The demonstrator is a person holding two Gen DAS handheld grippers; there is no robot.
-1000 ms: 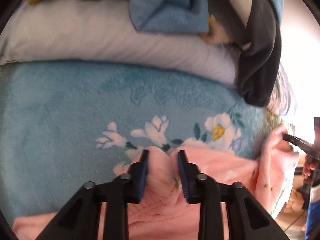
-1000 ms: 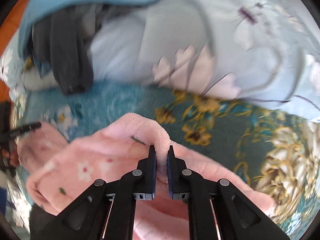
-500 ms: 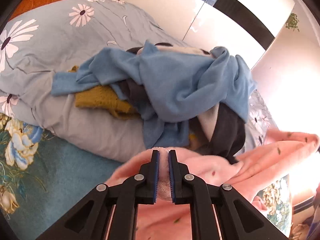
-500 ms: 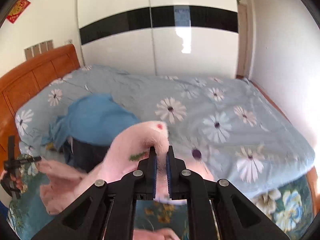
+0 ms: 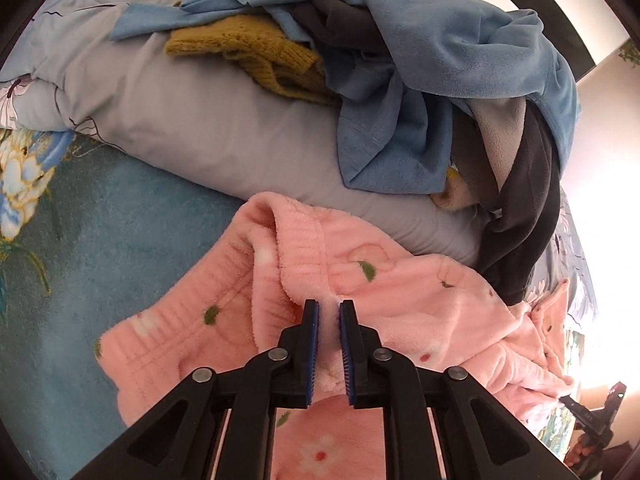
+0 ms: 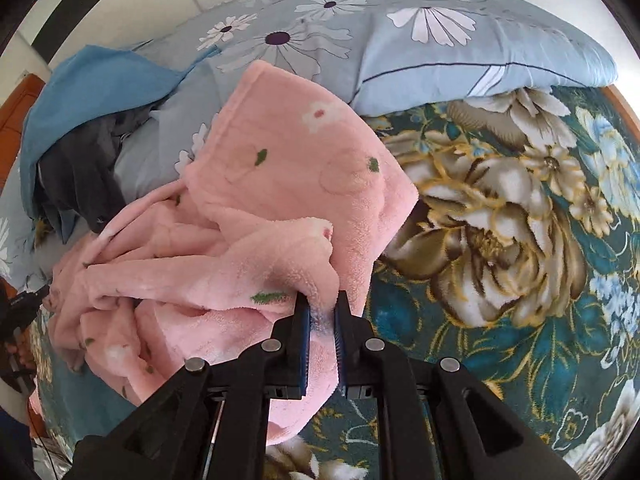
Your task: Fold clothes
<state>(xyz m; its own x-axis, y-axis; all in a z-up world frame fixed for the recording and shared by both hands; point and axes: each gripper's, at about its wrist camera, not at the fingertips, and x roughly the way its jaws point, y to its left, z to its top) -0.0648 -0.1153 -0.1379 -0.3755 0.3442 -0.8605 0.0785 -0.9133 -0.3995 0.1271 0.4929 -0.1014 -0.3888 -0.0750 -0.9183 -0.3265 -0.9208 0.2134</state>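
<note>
Pink fleece garment (image 5: pixel 400 292) between both tongs

Bright daylight, sharp pictures, bent edges.

Light pours in from the right of the left wrist view, washing the wall (image 5: pixel 600 128) out to white glare. The pink garment (image 6: pixel 280 208) casts a soft shadow on the flowered blanket (image 6: pixel 500 220). Both fisheye views bow at the rims and end in black corners. No motion blur shows.
</note>
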